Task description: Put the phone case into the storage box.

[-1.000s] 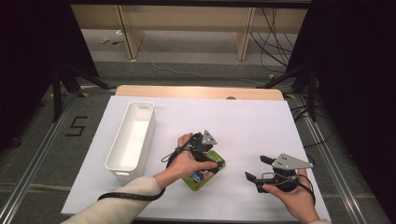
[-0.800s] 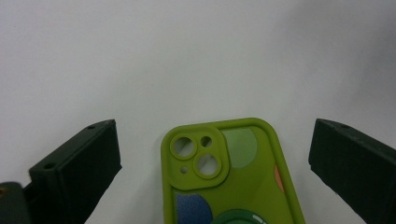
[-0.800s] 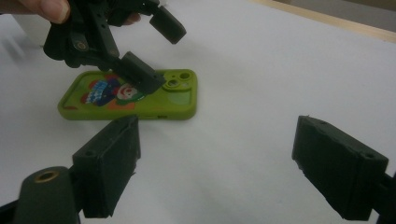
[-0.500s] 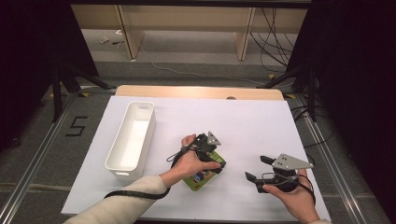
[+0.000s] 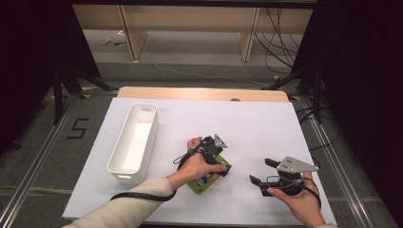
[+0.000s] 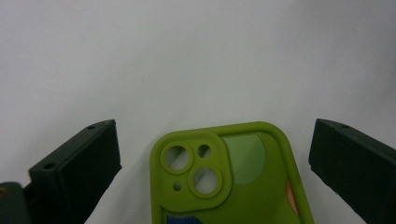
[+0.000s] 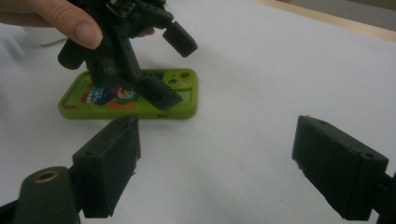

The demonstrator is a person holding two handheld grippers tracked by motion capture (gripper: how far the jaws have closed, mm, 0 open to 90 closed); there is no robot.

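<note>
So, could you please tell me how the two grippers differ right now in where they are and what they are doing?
The left gripper hangs over the green phone case, jaws straddling its camera end; the right gripper sits apart, over bare white table. The left gripper points down at the case; the right gripper lies nearly level, aimed towards the case. Both are open and hold nothing.

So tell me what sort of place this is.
Probably a lab or studio set up for recording handling work. A table under a white sheet stands between dark curtains, cables trail over the floor behind, and a floor mark reads 5.
</note>
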